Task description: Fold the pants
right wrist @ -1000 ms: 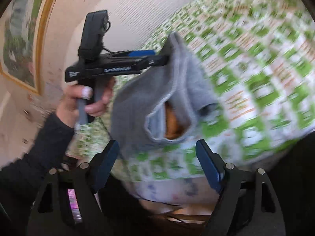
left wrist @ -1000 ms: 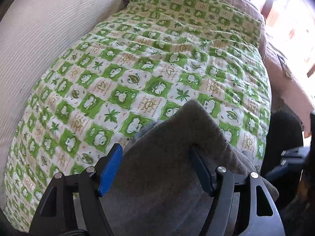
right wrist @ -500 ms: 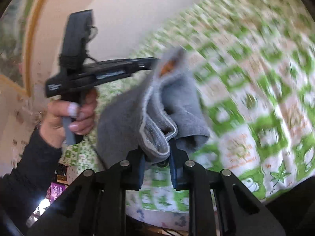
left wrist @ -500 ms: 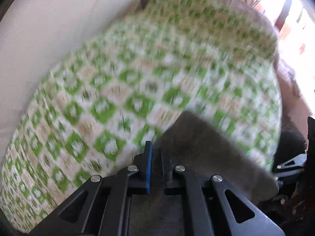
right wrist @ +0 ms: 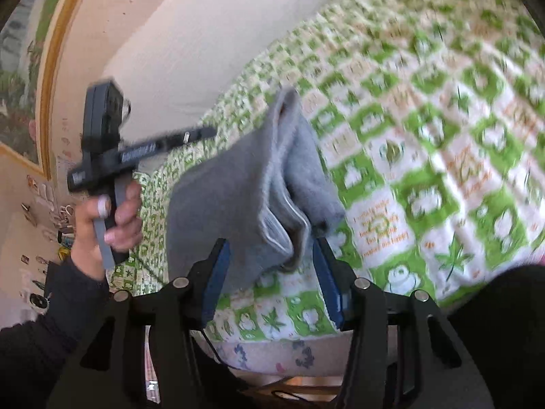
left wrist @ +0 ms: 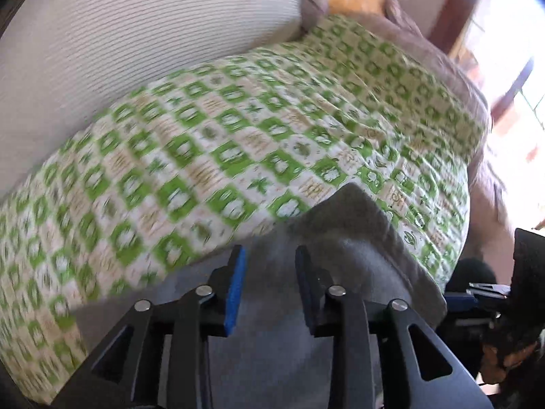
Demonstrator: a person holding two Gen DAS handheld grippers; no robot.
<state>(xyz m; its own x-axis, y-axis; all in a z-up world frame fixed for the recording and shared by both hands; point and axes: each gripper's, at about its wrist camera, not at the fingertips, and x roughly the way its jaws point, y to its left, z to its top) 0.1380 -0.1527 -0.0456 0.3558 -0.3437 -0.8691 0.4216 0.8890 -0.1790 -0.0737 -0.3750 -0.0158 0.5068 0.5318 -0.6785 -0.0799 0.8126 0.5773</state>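
The left gripper (left wrist: 269, 269), tilted steeply down, had just been opening, jaws partly apart over the grey pants (left wrist: 344, 238), pads seemingly clear. The right gripper (right wrist: 270, 266) had likewise been opening, its pads flanking the folded pants' near edge on the green-patterned quilt (right wrist: 425, 156). The left hand (right wrist: 112, 218) gripped its handle.

The left wrist view looks steeply down along its own fingers (left wrist: 235, 293), close over the grey pants (left wrist: 347, 238) on the green-patterned bedspread (left wrist: 211, 156), facing a pale ribbed cushion (left wrist: 136, 34) and a bright window beyond. The right wrist view looks down at a shallower slant from the bed's edge, close to the same pants (right wrist: 238, 197), toward a framed picture (right wrist: 24, 68) on the wall. Both share the pants and bedspread; the right view also takes in the left gripper (right wrist: 204, 134).
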